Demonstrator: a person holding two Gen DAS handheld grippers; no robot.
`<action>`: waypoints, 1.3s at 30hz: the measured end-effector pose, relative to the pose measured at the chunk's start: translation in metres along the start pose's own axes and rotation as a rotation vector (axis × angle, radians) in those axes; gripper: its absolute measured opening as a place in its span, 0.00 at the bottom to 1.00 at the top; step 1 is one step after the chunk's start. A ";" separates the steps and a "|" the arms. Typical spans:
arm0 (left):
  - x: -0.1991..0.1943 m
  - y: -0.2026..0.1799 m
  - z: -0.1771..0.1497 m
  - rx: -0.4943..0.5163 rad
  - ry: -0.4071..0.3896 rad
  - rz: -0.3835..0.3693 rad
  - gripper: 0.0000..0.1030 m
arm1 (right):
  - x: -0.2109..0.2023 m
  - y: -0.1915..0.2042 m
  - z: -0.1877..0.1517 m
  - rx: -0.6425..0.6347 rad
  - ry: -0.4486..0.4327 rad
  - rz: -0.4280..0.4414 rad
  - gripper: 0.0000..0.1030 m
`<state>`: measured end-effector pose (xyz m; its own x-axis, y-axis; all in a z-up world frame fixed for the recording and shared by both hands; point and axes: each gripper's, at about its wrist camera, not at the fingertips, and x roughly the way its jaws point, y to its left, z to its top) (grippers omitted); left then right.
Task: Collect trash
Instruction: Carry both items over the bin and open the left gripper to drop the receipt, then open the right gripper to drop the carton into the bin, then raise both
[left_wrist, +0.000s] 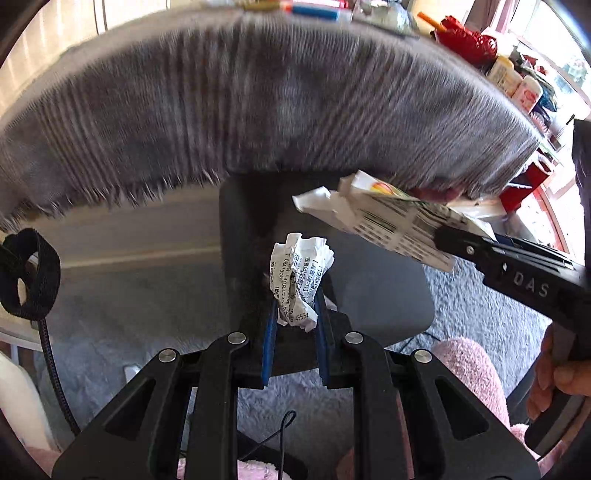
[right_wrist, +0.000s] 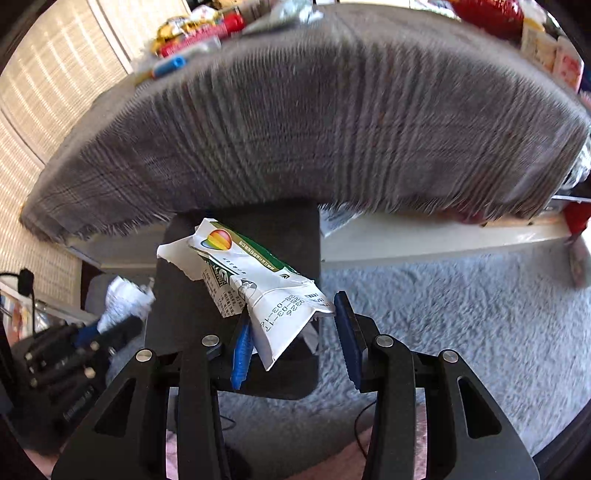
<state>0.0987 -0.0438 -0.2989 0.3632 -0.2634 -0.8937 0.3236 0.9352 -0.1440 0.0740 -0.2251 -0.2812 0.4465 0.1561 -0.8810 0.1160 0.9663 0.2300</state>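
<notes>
Left gripper (left_wrist: 295, 314): pinching a crumpled receipt (left_wrist: 301, 282) between the blue pads (left_wrist: 269, 343), jaws drawn in close on the lower part of the paper.
Crumpled receipt: sticking up and out past the fingertips, printed side showing, hanging above the dark bin (left_wrist: 388, 295).
Right gripper (right_wrist: 291, 332): jaws standing spread, with a flattened carton (right_wrist: 255, 280) lying across the gap.
Flattened carton: leaning against the left blue pad (right_wrist: 242, 354), lower corner poking down between the fingers; right pad (right_wrist: 349, 332) standing apart from it, only the carton's torn edge reaching near its tip. Whether gripped or merely resting: hard to tell.
Carton from the left wrist view: jutting out from the right gripper's black fingers (left_wrist: 461, 243), up and to the right of the receipt, not touching it.
Dark bin: sitting directly beyond both sets of jaws, on the grey carpet (right_wrist: 461, 314).
Grey fringed cloth (left_wrist: 258, 110): hanging over a table edge above the bin, blurred.
Tabletop clutter (right_wrist: 192, 33): bottles, packets and a blue marker lying along the far edge, blurred.
Hand (left_wrist: 554, 376): wrapping the right gripper's handle at the right border.
Pink fuzzy slipper (left_wrist: 469, 369): showing below the bin, beside that hand.
</notes>
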 end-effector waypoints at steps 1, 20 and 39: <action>0.003 -0.001 0.000 0.000 0.006 -0.001 0.17 | 0.003 0.001 0.000 0.004 0.010 0.009 0.44; -0.001 0.004 0.002 -0.011 -0.004 0.020 0.76 | -0.001 0.005 0.012 0.019 0.013 0.039 0.95; -0.010 -0.007 0.021 0.040 -0.042 0.047 0.76 | -0.006 0.008 0.017 0.012 0.042 0.106 0.95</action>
<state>0.1117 -0.0526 -0.2798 0.4153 -0.2296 -0.8802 0.3395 0.9368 -0.0843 0.0876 -0.2219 -0.2668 0.4192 0.2659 -0.8681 0.0809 0.9414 0.3275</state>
